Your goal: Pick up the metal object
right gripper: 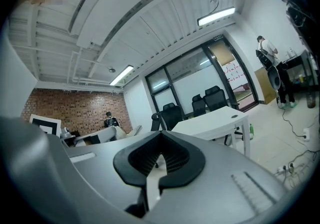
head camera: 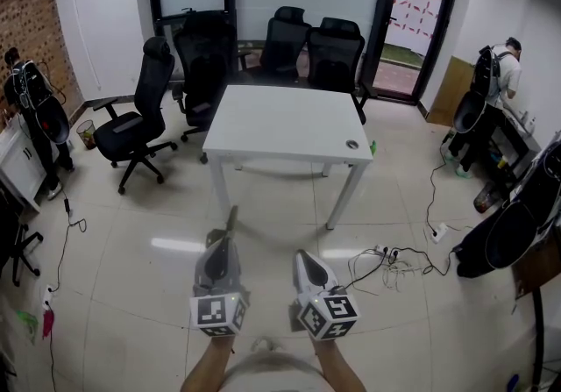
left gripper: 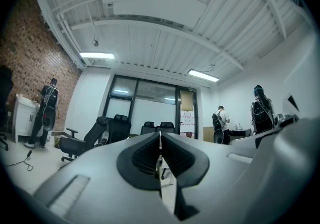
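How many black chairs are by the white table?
4. First chair: left of the white table. Second chair: at its far left corner. Third chair and fourth chair: side by side behind it. Another may hide at the left edge.

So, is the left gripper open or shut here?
Shut. The left gripper view shows its fingers meeting at the tips, with nothing between them.

A table [head camera: 289, 127] is set in the middle of the room, and the metal object [head camera: 352, 144] is found on it near the front right corner. Office chairs [head camera: 307, 48] are ranged behind the table, with another chair [head camera: 140, 118] to its left. Cables [head camera: 394, 260] are spread on the floor [head camera: 263, 224] before the table, to the right.
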The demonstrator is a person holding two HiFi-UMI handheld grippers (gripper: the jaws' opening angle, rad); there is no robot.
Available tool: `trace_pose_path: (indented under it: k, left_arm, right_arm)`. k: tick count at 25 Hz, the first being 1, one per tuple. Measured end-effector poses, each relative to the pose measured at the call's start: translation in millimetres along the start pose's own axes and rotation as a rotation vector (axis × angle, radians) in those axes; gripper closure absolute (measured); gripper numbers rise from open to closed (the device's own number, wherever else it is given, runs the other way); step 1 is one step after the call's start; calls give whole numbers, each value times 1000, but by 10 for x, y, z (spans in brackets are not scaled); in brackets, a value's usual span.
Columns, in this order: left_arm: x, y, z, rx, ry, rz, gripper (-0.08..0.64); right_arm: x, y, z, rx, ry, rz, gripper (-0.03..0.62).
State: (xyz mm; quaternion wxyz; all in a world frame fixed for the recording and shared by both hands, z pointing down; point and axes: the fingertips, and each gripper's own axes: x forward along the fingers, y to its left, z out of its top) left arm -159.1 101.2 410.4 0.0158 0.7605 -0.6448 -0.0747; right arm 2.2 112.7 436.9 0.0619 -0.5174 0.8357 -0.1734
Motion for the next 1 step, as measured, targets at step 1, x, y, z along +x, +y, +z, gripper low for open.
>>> trace_pose_path:
  k: [1]
  left_arm:
    - [3,-1,-7,-1,2,1,555]
  right_arm:
    - [2,-9,0,0,0,-2,581]
